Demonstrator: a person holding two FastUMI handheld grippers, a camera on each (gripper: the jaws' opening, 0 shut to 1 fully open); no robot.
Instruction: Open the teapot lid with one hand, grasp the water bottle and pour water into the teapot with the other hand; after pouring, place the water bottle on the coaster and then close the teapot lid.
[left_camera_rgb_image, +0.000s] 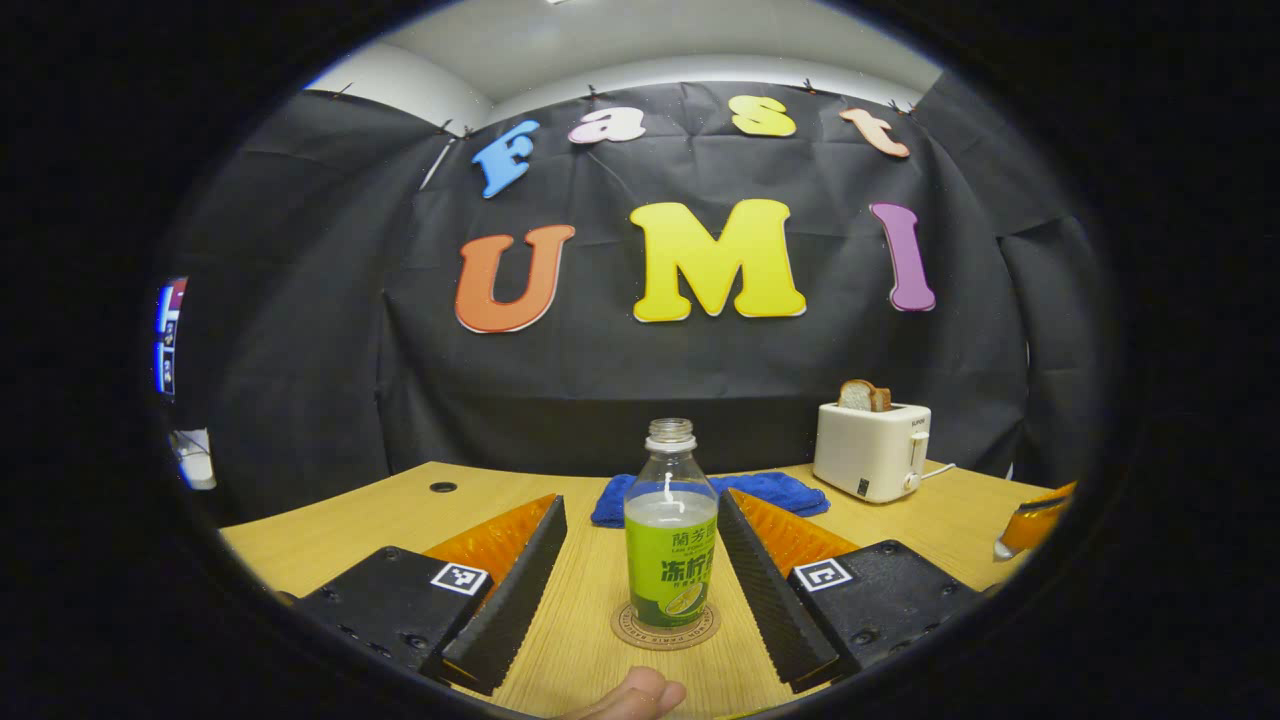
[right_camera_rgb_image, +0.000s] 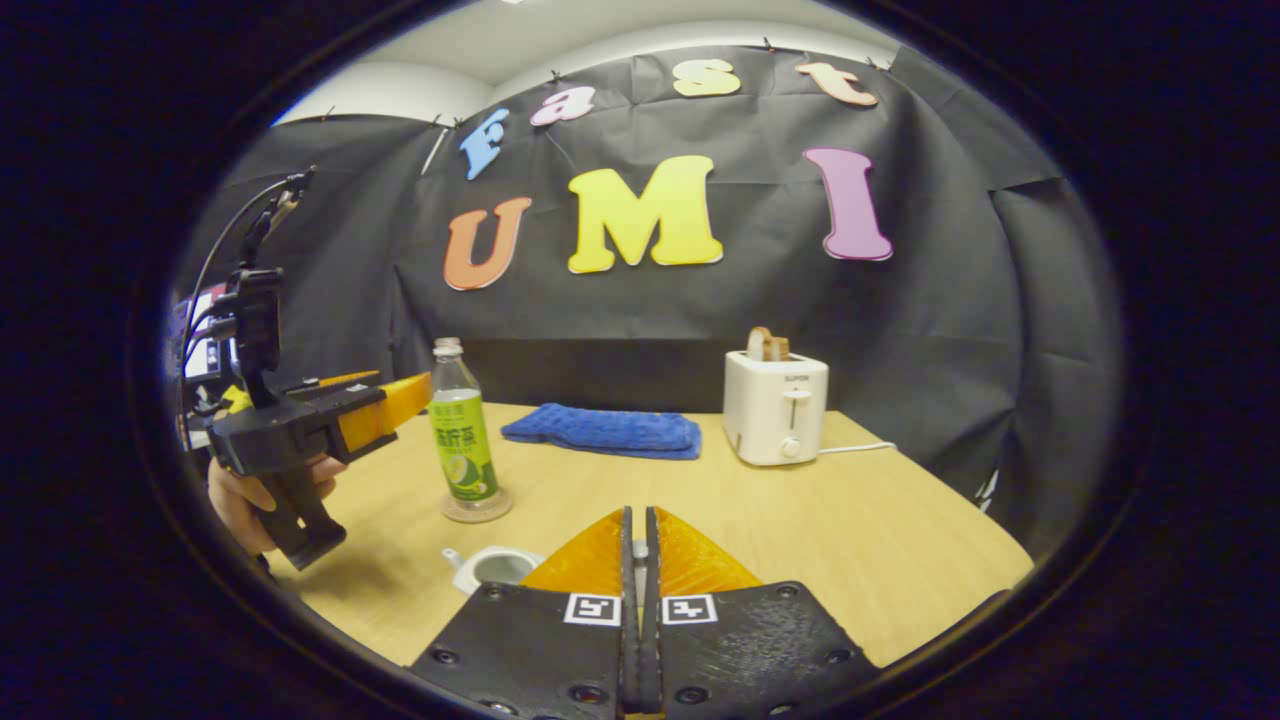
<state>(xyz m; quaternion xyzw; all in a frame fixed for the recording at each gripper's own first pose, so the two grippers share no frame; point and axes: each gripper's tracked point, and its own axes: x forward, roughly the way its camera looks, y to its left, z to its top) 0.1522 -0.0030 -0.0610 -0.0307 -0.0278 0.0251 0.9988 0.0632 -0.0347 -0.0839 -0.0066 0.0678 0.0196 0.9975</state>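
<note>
The uncapped water bottle (left_camera_rgb_image: 670, 540) with a green label stands upright on the round coaster (left_camera_rgb_image: 665, 628). My left gripper (left_camera_rgb_image: 640, 503) is open, one finger on each side of the bottle and neither touching it. In the right gripper view the same bottle (right_camera_rgb_image: 462, 430) rests on the coaster (right_camera_rgb_image: 477, 505), with the left gripper (right_camera_rgb_image: 395, 400) held by a hand beside it. The white teapot (right_camera_rgb_image: 495, 568) sits open low on the table. Just right of the teapot, my right gripper (right_camera_rgb_image: 637, 525) is shut, a small pale piece of the lid (right_camera_rgb_image: 637, 550) showing between its tips.
A white toaster (right_camera_rgb_image: 775, 405) with a bread slice stands at the back right, its cord trailing right. A folded blue cloth (right_camera_rgb_image: 605, 430) lies behind the bottle. A thumb (left_camera_rgb_image: 640, 695) shows at the table's near edge. The wooden table (right_camera_rgb_image: 880, 520) has bare room on the right.
</note>
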